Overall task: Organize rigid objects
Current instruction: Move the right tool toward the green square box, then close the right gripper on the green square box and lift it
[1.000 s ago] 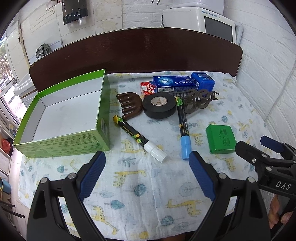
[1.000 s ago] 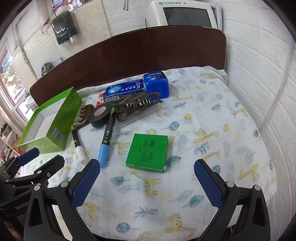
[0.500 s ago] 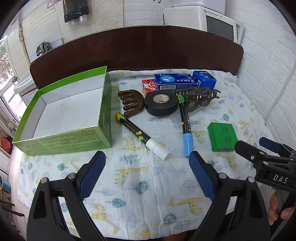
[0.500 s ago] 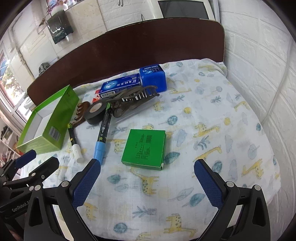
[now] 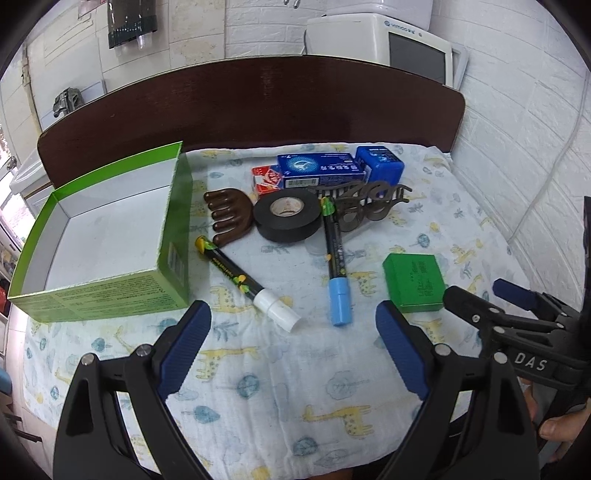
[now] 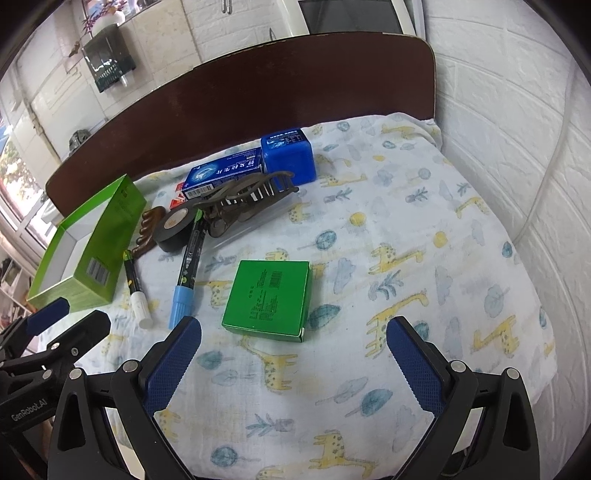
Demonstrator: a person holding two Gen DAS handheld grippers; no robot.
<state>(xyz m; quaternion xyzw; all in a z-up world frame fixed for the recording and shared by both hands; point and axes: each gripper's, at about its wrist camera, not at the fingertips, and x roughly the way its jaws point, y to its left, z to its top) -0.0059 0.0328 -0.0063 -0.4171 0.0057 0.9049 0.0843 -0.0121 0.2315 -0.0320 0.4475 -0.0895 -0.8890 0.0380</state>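
Green box (image 6: 269, 297) ahead, right gripper (image 6: 293, 328) wide, empty

Red box (image 5: 266, 180) mostly hidden behind blue carton (image 5: 320, 170); comb (image 6: 147, 230) half behind tape (image 6: 176, 229); monitor (image 6: 351, 16) cropped at top.
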